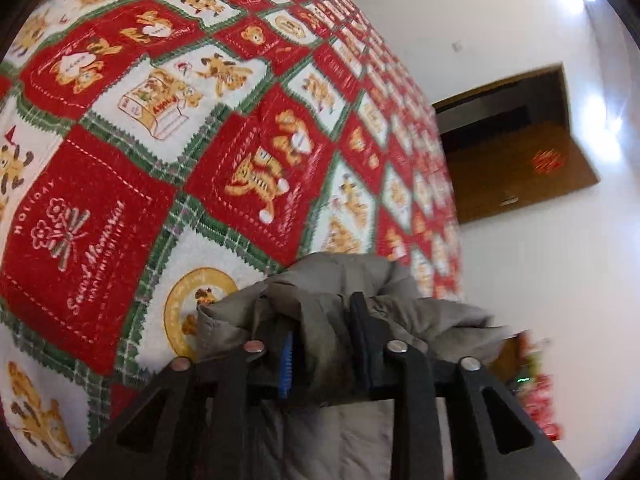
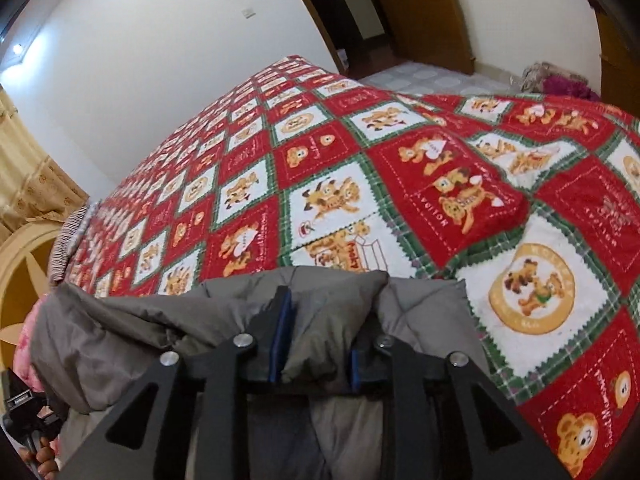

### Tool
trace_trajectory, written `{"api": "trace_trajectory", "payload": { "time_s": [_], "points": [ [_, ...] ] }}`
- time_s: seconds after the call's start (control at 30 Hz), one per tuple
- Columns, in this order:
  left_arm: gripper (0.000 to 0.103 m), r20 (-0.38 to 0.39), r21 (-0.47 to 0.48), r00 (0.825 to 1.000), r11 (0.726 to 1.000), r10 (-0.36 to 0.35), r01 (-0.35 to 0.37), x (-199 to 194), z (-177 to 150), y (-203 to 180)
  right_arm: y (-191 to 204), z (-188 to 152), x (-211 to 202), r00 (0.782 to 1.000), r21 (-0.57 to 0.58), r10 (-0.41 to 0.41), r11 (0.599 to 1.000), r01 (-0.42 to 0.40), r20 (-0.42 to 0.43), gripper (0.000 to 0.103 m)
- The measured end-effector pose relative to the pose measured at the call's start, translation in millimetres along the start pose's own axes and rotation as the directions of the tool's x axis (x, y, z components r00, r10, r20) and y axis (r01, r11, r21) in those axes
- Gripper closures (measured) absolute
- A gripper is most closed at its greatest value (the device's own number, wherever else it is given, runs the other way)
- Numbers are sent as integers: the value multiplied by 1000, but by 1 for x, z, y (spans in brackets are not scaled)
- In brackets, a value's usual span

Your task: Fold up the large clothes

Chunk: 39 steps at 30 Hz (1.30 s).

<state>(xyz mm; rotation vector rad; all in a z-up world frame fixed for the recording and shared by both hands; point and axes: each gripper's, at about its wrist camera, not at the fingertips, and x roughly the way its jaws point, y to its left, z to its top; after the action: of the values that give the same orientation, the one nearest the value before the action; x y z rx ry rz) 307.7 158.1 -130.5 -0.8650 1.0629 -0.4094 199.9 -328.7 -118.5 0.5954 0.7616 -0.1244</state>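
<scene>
A grey padded jacket (image 1: 320,292) is bunched between the fingers of my left gripper (image 1: 326,344), which is shut on it and holds it up above the bed. In the right wrist view the same grey jacket (image 2: 332,300) is pinched in my right gripper (image 2: 316,344), also shut on it, with quilted fabric spreading left (image 2: 120,332) and hanging below the jaws. Most of the jacket is hidden under the grippers.
A bed with a red, white and green patchwork quilt (image 2: 360,160) of bear pictures fills both views. White walls, a wooden door (image 2: 420,12) and a dark doorway (image 1: 508,152) stand beyond. Yellow curtains (image 2: 28,176) hang at the left.
</scene>
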Motion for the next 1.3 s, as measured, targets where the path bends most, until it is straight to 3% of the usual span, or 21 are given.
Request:
{"api": "trace_trajectory", "payload": {
  "time_s": [0.03,0.07,0.1,0.17,0.23,0.27,0.33,0.37,0.43,0.47,0.57,0.63,0.7,0.73,0.83,0.9,0.93,1.03,1.07,1.3],
  "points": [
    [66,15,-5,999,999,-37,37,-12,2,0,-4,3,-2,999,25,39,999,-39,-10,68],
    [54,30,1,998,998,-59,59,-22,3,-2,-8,5,-4,996,58,87,995,-86,-15,60],
    [32,62,20,996,998,-63,62,-38,4,-6,-14,7,-11,990,95,142,985,-140,-13,55],
    [8,174,68,985,998,-10,-1,-74,1,-17,-22,13,-36,970,143,240,960,-243,35,21],
    [8,233,111,972,994,-16,-10,-99,-2,-25,-27,16,-75,957,127,266,952,-280,115,10],
    [8,243,122,970,992,-18,-12,-111,-5,-29,-27,17,-96,953,99,261,956,-277,152,10],
    [8,279,141,958,984,63,-106,-122,-17,-41,-17,16,-128,958,6,227,973,-232,177,17],
    [8,311,200,941,958,137,-205,-120,-30,-57,-2,14,-140,965,-81,203,978,-192,167,32],
    [8,332,313,919,894,214,-321,-103,-47,-83,36,5,-148,976,-252,177,957,-141,128,46],
    [8,330,386,912,847,244,-366,-90,-64,-104,59,-2,-148,980,-333,170,934,-126,107,47],
    [8,290,496,923,785,253,-371,-48,-96,-144,114,-27,-133,979,-498,190,857,-131,69,47],
    [8,251,539,932,762,262,-359,-20,-106,-158,148,-37,-107,984,-574,178,808,-133,22,50],
    [8,253,588,927,718,275,-373,9,-111,-173,167,-45,-72,991,-622,134,773,-123,-29,69],
    [8,287,599,910,686,298,-414,21,-111,-176,173,-46,-52,994,-636,100,764,-110,-51,78],
    [8,376,609,847,589,375,-531,50,-103,-171,167,-49,-5,997,-623,27,780,-64,-69,79],
    [8,402,589,814,562,419,-580,67,-91,-159,161,-53,14,998,-620,-12,784,-26,-57,79],
    [8,403,574,807,567,432,-590,72,-85,-150,155,-54,22,998,-610,-19,792,-20,-56,79],
    [8,373,530,836,647,403,-548,78,-69,-127,141,-50,34,997,-533,18,844,-56,-76,81],
    [8,375,521,841,662,390,-539,80,-67,-124,140,-49,36,997,-523,24,850,-58,-71,82],
    [2,356,489,870,725,342,-485,95,-60,-110,134,-50,50,993,-479,66,872,-105,-97,83]
  ]
}}
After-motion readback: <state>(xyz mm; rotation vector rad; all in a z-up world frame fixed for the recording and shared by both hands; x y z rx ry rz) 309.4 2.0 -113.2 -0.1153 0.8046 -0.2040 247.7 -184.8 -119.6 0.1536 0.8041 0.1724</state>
